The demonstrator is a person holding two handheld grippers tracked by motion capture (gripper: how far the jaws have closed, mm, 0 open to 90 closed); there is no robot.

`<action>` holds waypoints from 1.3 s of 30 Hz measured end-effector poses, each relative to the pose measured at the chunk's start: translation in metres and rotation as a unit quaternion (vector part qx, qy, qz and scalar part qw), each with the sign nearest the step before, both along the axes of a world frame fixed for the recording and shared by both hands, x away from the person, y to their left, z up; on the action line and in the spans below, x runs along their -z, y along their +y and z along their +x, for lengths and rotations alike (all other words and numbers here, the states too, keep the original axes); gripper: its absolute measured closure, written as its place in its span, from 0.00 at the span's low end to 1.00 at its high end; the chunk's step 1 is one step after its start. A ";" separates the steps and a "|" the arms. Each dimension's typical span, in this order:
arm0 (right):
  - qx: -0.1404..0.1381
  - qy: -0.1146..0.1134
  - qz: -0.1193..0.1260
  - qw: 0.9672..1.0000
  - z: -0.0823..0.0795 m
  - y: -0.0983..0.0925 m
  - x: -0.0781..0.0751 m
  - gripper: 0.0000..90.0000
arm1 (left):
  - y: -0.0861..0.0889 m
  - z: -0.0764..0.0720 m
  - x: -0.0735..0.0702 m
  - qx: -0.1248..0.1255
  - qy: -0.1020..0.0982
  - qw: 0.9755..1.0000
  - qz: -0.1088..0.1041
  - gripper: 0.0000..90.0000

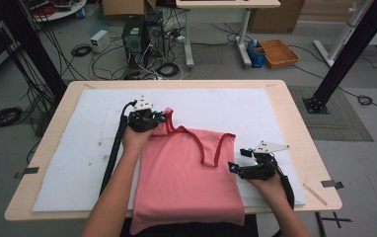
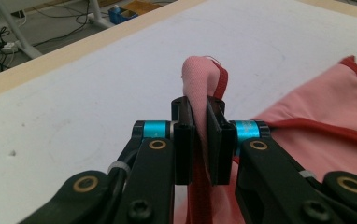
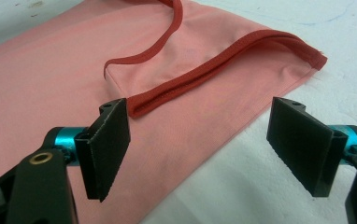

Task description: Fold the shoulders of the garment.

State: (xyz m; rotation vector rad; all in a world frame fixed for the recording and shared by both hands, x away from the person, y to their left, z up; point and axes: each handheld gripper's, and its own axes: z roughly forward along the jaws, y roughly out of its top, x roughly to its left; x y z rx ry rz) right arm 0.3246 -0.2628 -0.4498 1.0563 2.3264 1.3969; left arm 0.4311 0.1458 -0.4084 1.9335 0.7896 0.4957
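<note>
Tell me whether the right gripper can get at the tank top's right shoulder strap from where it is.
Probably yes. The right gripper has its jaws wide open, aimed at the right shoulder strap, which lies flat on the white mat with nothing in between. The left gripper is clamped on the other strap.

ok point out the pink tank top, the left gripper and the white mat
pink tank top (image 1: 186,177), high view, on the flat body panel
left gripper (image 2: 200,135), left gripper view, between the jaw tips clamped on a strap
white mat (image 1: 78,163), high view, on its bare left part
</note>
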 end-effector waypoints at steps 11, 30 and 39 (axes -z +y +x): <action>-0.001 0.000 -0.003 1.000 0.000 0.001 0.000 0.24 | 0.004 -0.061 0.026 -0.010 0.010 1.000 -0.002 0.81; -0.003 -0.001 -0.014 1.000 0.000 0.003 0.000 0.24 | 0.020 -0.079 0.015 0.015 0.038 0.997 -0.064 0.46; -0.003 -0.001 -0.015 1.000 0.000 0.003 0.000 0.24 | 0.012 -0.085 0.033 0.046 0.045 0.998 -0.016 0.69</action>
